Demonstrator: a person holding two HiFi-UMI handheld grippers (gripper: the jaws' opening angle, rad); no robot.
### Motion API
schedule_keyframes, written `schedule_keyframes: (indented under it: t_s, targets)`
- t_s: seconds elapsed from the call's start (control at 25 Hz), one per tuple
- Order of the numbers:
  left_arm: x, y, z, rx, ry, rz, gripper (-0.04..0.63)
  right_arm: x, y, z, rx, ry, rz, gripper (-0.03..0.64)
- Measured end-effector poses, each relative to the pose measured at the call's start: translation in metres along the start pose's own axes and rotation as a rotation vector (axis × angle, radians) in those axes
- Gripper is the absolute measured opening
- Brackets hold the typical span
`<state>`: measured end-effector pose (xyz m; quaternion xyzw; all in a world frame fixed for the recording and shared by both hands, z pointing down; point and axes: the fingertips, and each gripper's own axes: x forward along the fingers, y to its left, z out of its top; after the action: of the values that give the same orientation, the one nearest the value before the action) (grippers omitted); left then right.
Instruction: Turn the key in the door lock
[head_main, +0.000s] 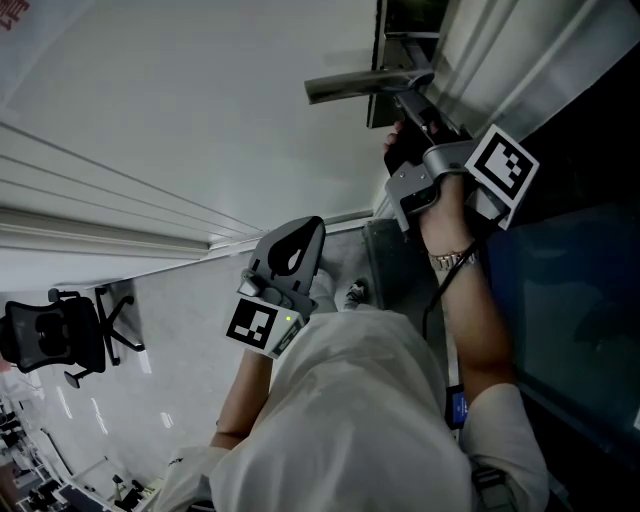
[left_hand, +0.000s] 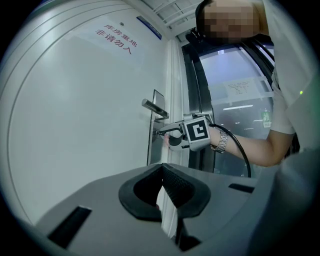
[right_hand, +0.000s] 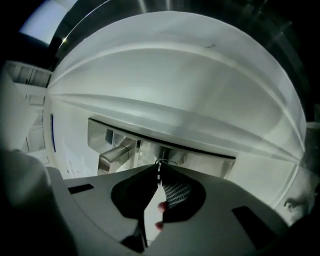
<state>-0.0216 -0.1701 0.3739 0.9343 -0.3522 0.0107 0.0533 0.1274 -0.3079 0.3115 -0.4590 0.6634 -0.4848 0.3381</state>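
Dim, cool light; the pale door (left_hand: 75, 125) glows; gripper views bend, darkening at edges.

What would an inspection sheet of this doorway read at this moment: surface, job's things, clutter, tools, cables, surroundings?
Surface: white door, bare apart from red lettering near its top.
Job's things: key sits in the metal lock plate, beside the lever handle; only a small part of the key shows.
Clutter: nothing seen.
Tools: right tool is shut on the key at the plate; left tool is shut with nothing in it and held back from the door.
Cables: black cable runs from the right tool along the forearm.
Surroundings: office chair on a pale floor; glass panel beside the door.
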Motion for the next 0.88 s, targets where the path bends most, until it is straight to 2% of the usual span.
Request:
schedule_keyframes:
  t_s: [0.24, 0.32, 0.44, 0.52, 0.64, 0.72, 0.88]
  targets:
    - [-0.001, 0.001, 0.000, 0.002, 0.001, 0.005, 0.005, 0.000, -0.004, 0.000, 0.260, -0.005, 0.065, 0.014]
    - [-0.002, 0.002, 0.000, 0.005, 0.002, 0.006, 0.005, 0.000, -0.003, -0.001, 0.256, -0.006, 0.075, 0.014]
    - [-0.001, 0.002, -0.002, 0.011, 0.009, 0.005, 0.005, -0.002, 0.003, -0.006, 0.091, 0.020, 0.085, 0.024]
    - [0.000, 0.001, -0.001, 0.011, 0.012, 0.002, 0.006, -0.003, 0.009, -0.012, -0.008, 0.057, 0.097, 0.072]
    - [0.002, -0.001, -0.001, 0.014, 0.015, -0.002, 0.005, -0.002, 0.013, -0.022, -0.171, 0.129, 0.096, 0.107]
    - [0.003, -0.002, 0.000, 0.016, 0.015, -0.004, 0.005, -0.004, 0.012, -0.029, -0.344, 0.160, 0.047, 0.109]
    - [0.006, -0.002, 0.000, 0.012, 0.015, -0.006, 0.005, -0.010, 0.004, -0.034, -0.819, 0.151, -0.099, 0.109]
